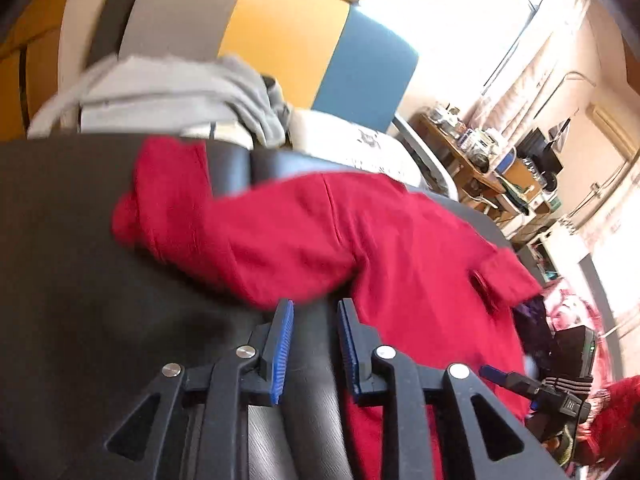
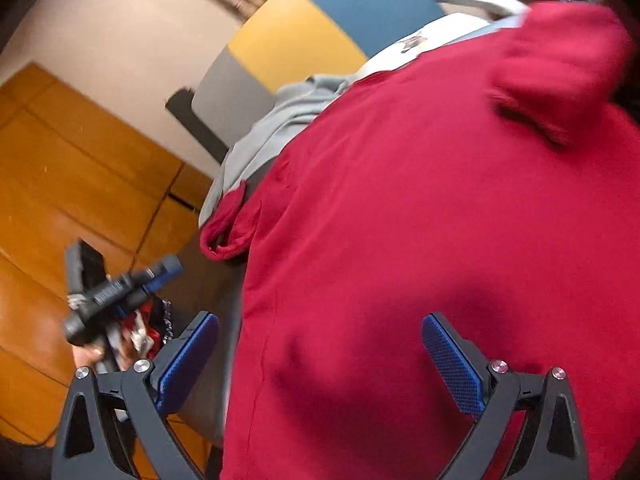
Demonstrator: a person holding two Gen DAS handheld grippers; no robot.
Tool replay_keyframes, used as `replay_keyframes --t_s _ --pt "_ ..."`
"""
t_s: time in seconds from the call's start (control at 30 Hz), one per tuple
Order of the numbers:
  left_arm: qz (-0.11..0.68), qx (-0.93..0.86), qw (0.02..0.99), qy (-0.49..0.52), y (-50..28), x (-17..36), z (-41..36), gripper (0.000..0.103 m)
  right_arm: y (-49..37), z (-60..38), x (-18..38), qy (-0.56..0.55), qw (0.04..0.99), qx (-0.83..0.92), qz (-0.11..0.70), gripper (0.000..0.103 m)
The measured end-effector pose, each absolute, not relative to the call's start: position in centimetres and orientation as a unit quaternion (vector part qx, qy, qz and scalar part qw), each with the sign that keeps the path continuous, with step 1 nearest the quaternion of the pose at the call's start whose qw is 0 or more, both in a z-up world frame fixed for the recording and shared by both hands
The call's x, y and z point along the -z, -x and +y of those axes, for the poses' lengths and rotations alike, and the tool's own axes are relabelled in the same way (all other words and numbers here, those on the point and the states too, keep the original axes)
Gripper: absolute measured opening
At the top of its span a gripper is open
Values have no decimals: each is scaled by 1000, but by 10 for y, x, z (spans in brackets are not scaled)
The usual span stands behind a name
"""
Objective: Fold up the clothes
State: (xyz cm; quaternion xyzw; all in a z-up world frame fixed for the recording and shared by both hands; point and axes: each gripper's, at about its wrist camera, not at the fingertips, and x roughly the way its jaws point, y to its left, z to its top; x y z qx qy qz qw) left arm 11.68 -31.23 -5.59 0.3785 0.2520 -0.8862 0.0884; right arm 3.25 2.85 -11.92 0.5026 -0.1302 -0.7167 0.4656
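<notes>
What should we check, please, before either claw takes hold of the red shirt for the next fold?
1. Left claw free of cloth: ok, its jaws stand a little apart with nothing between them.
2. Right claw open: ok, wide apart, above the shirt.
3. Red shirt lying flat: not ok, a sleeve is bunched and the body is wrinkled.
4. Shirt fully on the dark surface: cannot tell, its edges run out of view.
5. Grey garment clear of the shirt: ok in the left view, it lies behind.

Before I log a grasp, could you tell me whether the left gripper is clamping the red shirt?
No, the left gripper is open, with nothing between its pads, just short of the red shirt.
</notes>
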Motion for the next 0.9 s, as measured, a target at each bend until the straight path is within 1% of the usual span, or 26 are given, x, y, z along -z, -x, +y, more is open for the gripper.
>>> replay_keyframes --t_s 0.13,0.2,0.27,0.33,0.37,0.43,0.63,0.73,0.8,0.9 --pt "226 891 76 -386 -78 66 -310 23 -14 -9 111 -479 463 742 -74 102" --pt "213 888 73 -401 -59 80 -311 23 -7 -27 109 -458 437 774 -13 102" --pt "207 877 99 -423 -53 99 -326 23 -1 -38 116 -448 401 798 46 102" --pt "205 862 135 -443 -48 119 -341 23 5 -41 127 -458 385 798 66 102" --pt "209 856 150 -448 -48 129 -346 23 6 -45 134 -468 380 795 67 103" --pt "223 848 174 -448 -62 143 -367 12 5 -47 141 -465 374 799 75 103" --pt "223 837 243 -437 -93 146 -421 12 -17 -95 145 -455 409 785 95 103" --pt "235 825 273 -436 -105 147 -447 12 -31 -118 145 -452 423 779 99 103" --pt "247 817 295 -429 -117 138 -454 14 -38 -127 144 -450 429 778 93 103" --pt "253 840 280 -390 -137 112 -436 18 -39 -129 139 -447 438 776 78 103"
